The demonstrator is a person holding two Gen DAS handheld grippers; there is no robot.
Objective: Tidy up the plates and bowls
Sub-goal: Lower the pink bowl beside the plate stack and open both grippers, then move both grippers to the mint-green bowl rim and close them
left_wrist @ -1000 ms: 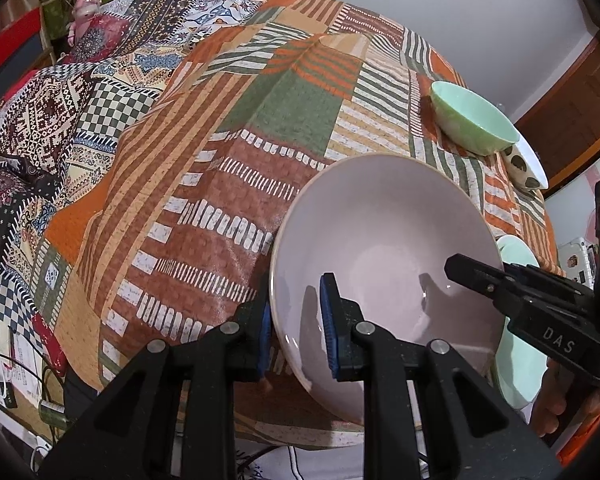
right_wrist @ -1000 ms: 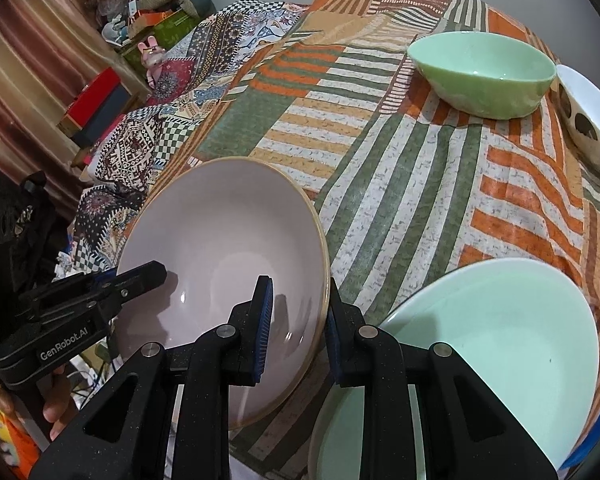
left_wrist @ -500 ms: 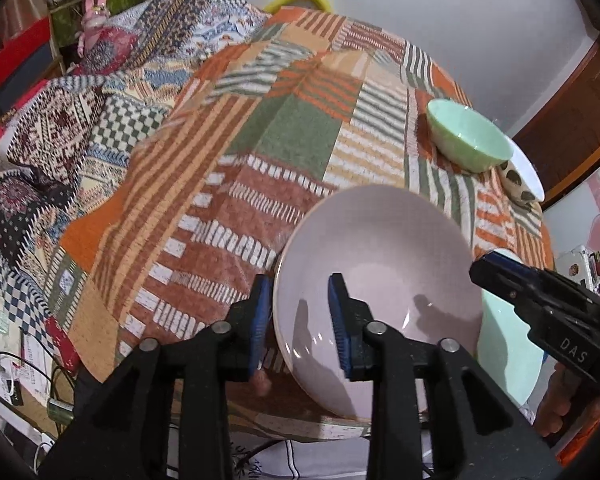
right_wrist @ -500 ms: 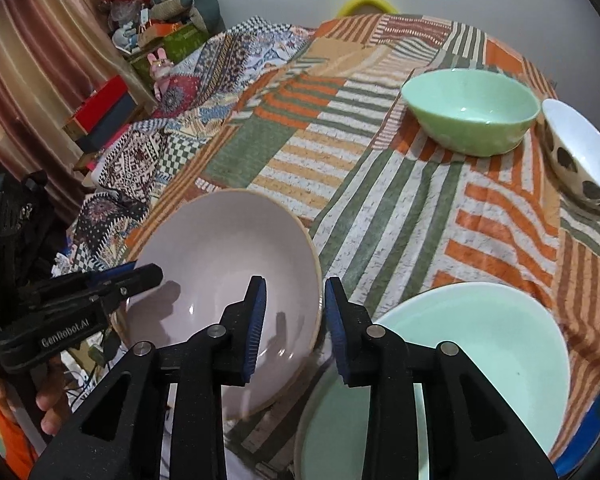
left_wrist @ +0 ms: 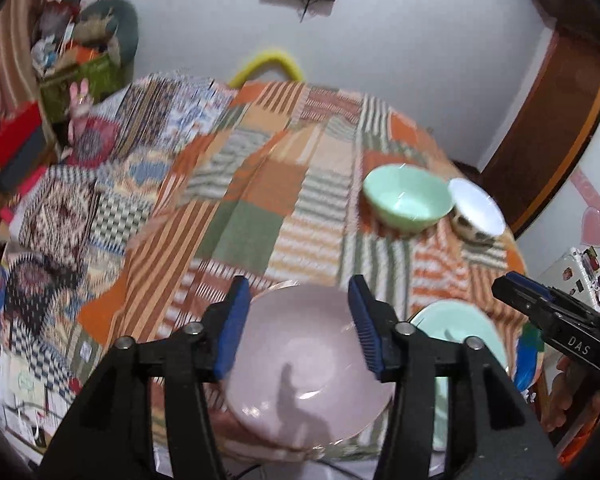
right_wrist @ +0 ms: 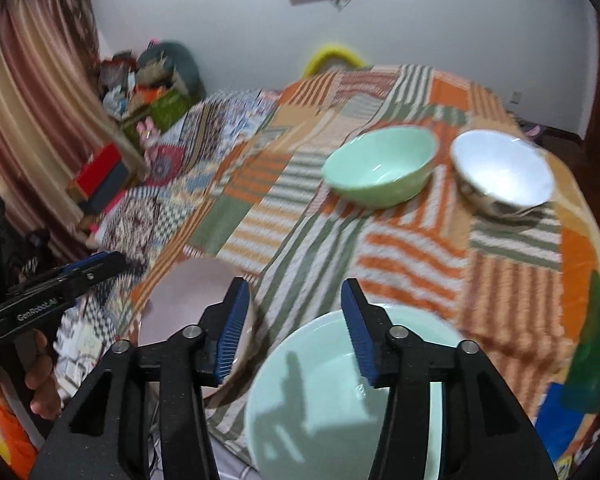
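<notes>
- Left hand-held gripper: jaws have just been opening and now stand apart. The pink plate shows between and below the pads, but they do not press on it. Nothing held.
- Right hand-held gripper: jaws likewise have just been opening, now parted and empty. The mint plate lies under them, not gripped.
- Pink plate sits at the near edge of the worktop, which is covered by a patchwork cloth. In the left wrist view its near rim looks to reach or pass the edge; blur leaves it unclear how much.
- Mint plate lies just beside the pink one at the same near edge. Whether the rims touch, I cannot tell.
- Green bowl and white bowl stand side by side at the far right, well apart from the plates. Both upright.
- Judged stage: plates released, bowls not yet handled.
- Risk: a plate near the edge could tip off if a sleeve or a gripper body knocks it.
- Risk: the cloth looks loose and wrinkled; dragging any dish could pull it and shift the plates.
- Risk: the bowls are close together, so a wide jaw taking one rim may knock the other.
- Risk: glazed rims look smooth and may slip under a shallow pinch.
</notes>
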